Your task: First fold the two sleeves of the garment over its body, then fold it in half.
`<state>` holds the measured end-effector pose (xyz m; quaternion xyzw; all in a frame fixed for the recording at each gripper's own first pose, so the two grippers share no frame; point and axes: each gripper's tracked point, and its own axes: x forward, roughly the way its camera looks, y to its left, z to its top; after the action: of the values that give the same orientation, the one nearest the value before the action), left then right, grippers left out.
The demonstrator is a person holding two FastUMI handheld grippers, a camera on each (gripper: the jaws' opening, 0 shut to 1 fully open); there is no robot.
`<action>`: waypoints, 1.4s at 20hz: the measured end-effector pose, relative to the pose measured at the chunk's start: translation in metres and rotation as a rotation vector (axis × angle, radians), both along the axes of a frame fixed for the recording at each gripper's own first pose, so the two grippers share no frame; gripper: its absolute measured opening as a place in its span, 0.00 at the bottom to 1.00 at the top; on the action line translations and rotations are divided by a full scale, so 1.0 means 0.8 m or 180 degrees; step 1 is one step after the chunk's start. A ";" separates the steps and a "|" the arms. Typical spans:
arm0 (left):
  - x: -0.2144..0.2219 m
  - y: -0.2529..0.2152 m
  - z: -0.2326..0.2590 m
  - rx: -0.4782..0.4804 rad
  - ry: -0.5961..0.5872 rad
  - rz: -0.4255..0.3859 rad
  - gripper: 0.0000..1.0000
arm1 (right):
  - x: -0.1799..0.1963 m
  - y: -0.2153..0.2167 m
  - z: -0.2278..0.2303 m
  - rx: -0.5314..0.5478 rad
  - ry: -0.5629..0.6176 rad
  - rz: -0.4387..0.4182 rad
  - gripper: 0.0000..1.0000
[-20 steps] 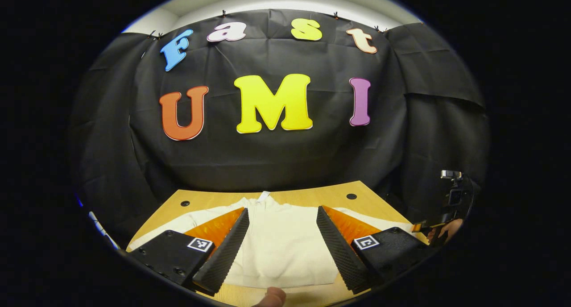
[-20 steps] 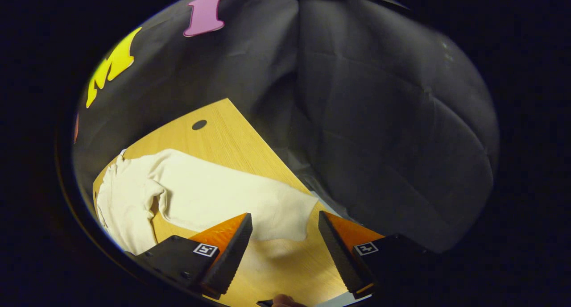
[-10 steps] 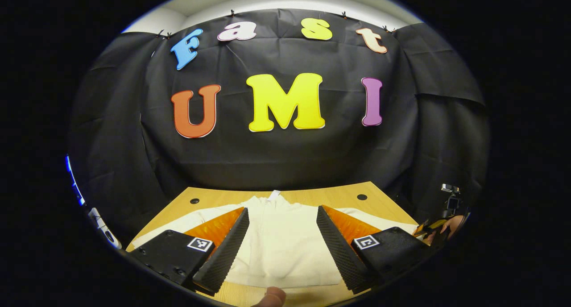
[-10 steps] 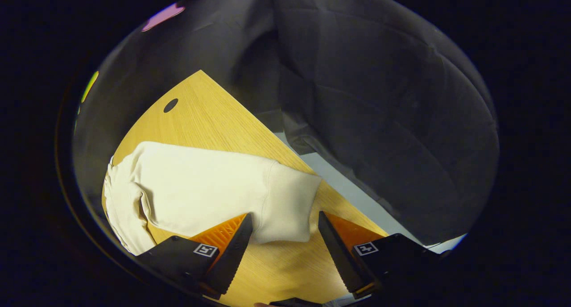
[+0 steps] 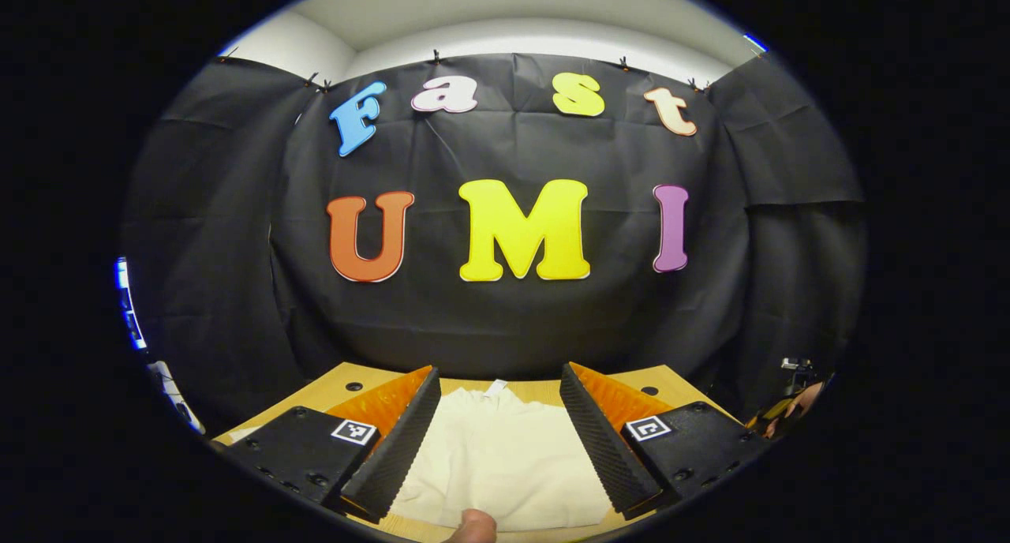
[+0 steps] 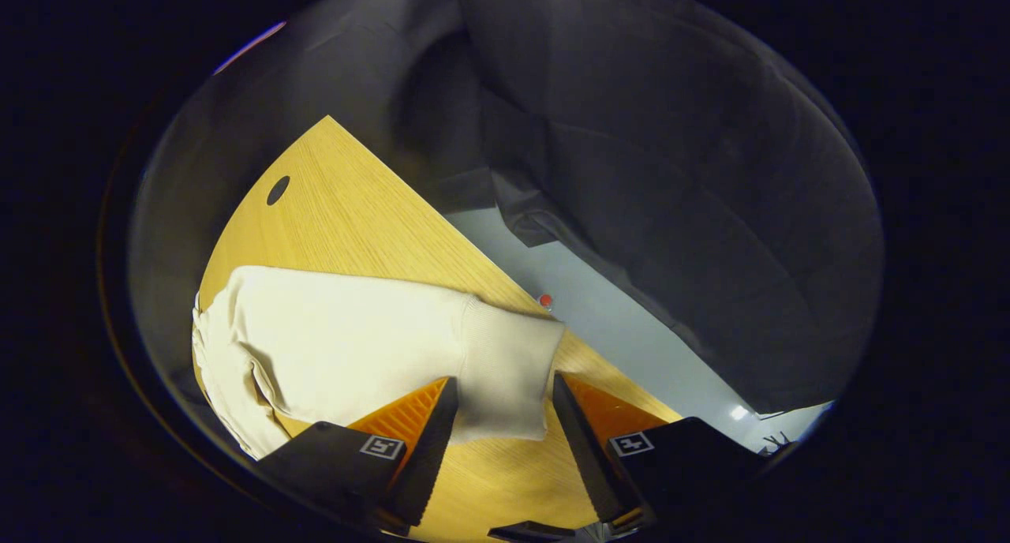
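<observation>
Cream knit garment (image 5: 497,456) lies flat on the wooden worktop (image 6: 355,219), sleeves unfolded. Right gripper (image 6: 499,425), fingers spread, straddles the ribbed sleeve cuff (image 6: 505,369) near the worktop's right edge; sleeve's long axis runs left toward the body. Left gripper (image 5: 495,440), released, faces the hem; its view shows the collar.

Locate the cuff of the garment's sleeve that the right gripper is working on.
In the right gripper view, the cuff lies flat on the wooden table near its edge, between the open fingers of the right gripper, with the sleeve stretching left.
</observation>
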<state>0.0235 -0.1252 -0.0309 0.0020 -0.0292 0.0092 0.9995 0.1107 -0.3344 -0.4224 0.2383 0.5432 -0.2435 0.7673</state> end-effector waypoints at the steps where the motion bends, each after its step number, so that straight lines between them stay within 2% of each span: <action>1: -0.002 0.006 0.011 -0.0021 -0.0155 0.0032 0.99 | 0.001 0.000 0.001 0.0013 0.0038 -0.0008 0.64; 4: -0.007 0.015 0.025 0.0052 -0.0344 0.0106 0.98 | 0.000 -0.003 -0.002 0.0057 0.0147 -0.0070 0.64; 6: -0.014 0.016 0.026 0.0051 -0.0364 0.0107 0.98 | 0.006 -0.003 -0.002 0.0131 0.0193 -0.0164 0.53; 8: -0.018 0.015 0.023 0.0048 -0.0312 0.0103 0.98 | 0.005 -0.008 -0.004 0.0176 0.0230 -0.0144 0.52; 9: -0.019 0.017 0.021 0.0042 -0.0284 0.0115 0.98 | 0.008 -0.007 -0.002 0.0196 0.0241 -0.0184 0.29; 12: -0.023 0.021 0.015 0.0022 -0.0229 0.0128 0.98 | 0.014 -0.005 -0.004 0.0268 0.0205 -0.0157 0.28; 14: -0.026 0.025 0.015 0.0082 -0.0211 0.0123 0.98 | 0.012 0.000 -0.002 0.0304 0.0203 -0.0196 0.10; 20: -0.030 0.048 -0.011 0.0143 0.0013 -0.0019 0.98 | 0.010 0.002 0.028 0.0147 0.0114 -0.0153 0.09; 28: -0.024 0.084 -0.016 0.0120 0.0017 -0.0215 0.98 | 0.044 0.047 0.146 -0.0163 -0.0311 0.0058 0.10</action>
<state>0.0046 -0.0581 -0.0434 0.0199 -0.0268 -0.0251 0.9991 0.1457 -0.2966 -0.3057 0.2253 0.5009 -0.2385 0.8009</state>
